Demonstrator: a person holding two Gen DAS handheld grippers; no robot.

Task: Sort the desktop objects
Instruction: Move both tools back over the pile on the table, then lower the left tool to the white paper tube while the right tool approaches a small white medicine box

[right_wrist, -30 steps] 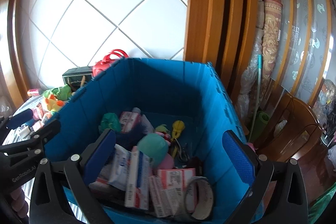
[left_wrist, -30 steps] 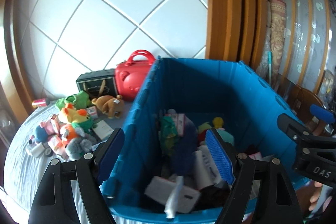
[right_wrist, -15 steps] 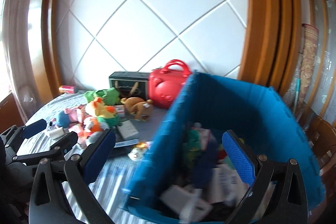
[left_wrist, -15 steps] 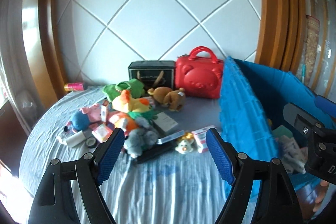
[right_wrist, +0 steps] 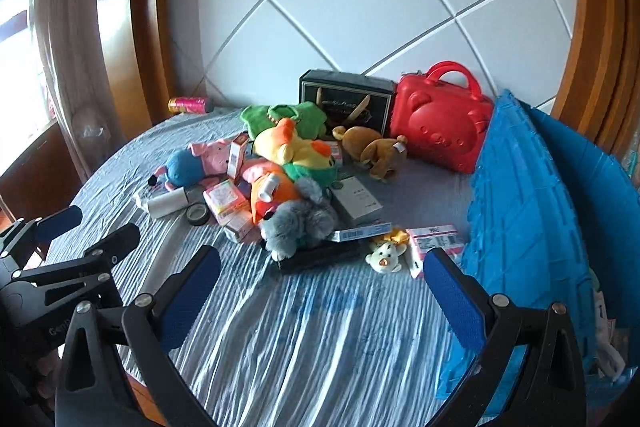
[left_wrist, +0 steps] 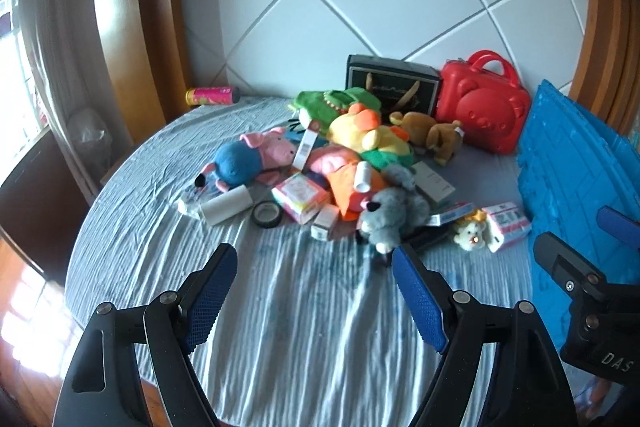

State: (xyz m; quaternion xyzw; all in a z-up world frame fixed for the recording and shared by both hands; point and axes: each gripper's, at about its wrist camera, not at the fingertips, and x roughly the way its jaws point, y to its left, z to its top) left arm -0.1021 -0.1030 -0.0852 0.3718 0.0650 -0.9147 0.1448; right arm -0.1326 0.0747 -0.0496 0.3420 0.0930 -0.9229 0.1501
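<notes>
while both jaws gape | blue crate point(right_wrist: 520, 211) wall-on, contents mostly hidden

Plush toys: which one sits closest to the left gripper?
The grey koala plush, at the pile's near edge, just beyond the left gripper; the others lie farther back.

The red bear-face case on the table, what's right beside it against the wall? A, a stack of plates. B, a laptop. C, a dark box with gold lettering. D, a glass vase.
C: the red bear-face case stands by the wall, and the dark box with gold lettering sits right next to it on the left in the right wrist view.
</notes>
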